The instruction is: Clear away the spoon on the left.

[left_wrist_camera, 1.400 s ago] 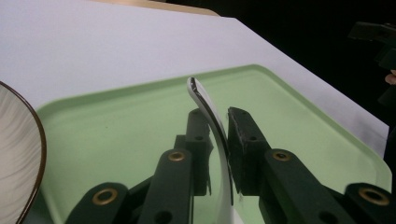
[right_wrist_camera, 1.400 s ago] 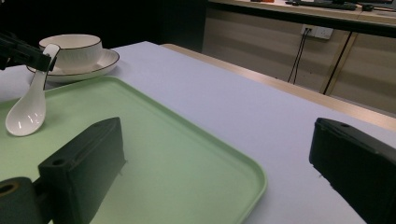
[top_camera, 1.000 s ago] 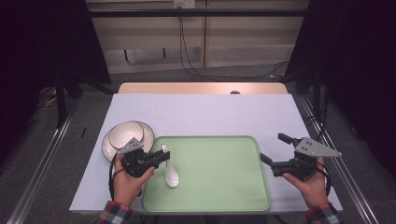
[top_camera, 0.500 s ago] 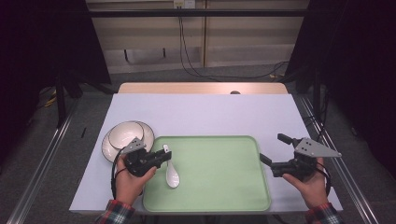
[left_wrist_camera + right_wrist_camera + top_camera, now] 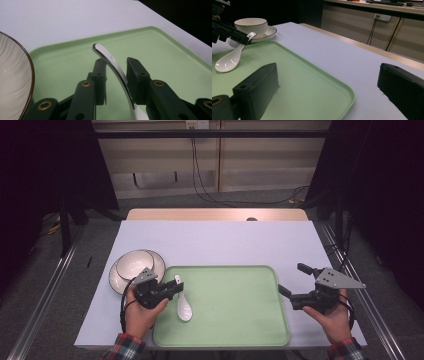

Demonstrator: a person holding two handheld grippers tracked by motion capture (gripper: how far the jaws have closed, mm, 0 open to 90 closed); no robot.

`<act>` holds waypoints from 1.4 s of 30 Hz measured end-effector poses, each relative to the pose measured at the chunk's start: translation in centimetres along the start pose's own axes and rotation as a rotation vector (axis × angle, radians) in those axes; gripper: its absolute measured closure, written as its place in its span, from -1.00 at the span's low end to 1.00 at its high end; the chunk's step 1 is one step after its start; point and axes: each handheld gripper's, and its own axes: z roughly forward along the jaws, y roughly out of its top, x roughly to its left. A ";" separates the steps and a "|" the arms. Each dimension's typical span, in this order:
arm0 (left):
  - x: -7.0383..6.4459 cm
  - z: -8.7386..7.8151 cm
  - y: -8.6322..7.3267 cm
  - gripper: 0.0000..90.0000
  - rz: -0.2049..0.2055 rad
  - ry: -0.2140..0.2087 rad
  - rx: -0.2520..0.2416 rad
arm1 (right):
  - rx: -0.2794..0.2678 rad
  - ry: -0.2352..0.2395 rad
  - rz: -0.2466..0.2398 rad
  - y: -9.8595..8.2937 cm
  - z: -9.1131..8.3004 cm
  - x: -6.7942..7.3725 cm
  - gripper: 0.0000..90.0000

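While the white spoon [image 5: 182, 303] lies on the left part of the green tray [image 5: 235, 320], its bowl rests on the tray floor toward the person and its handle rises away from the person, toward the tray's far-left corner. The long axis therefore runs roughly from near to far in the high view. The left gripper [image 5: 170, 289] comes at the handle from the left side, across this axis. In the left gripper view the curved handle [image 5: 112, 65] stands between the two fingers [image 5: 136, 77]; the right finger seems to touch it, but a small gap shows at the left one, so I judge the fingers spread around the handle and not yet pinching it. The left hand is clearly the nearer one.

The right gripper [image 5: 292, 282] hovers at the tray's right edge, well apart from the spoon, with its fingers wide apart and holding nothing.

Just beside the left gripper, on the lilac tabletop [image 5: 225, 242], a white bowl [image 5: 134, 265] sits on a plate [image 5: 119, 279]. It stands close to the tray's corner, so lifting the handle toward that side could bump it. The rest of the tray is bare.
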 end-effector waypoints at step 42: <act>0.0 0.7 -0.1 0.15 0.017 0.047 0.025 | 0.004 0.008 -0.007 0.0 -0.1 0.2 -0.93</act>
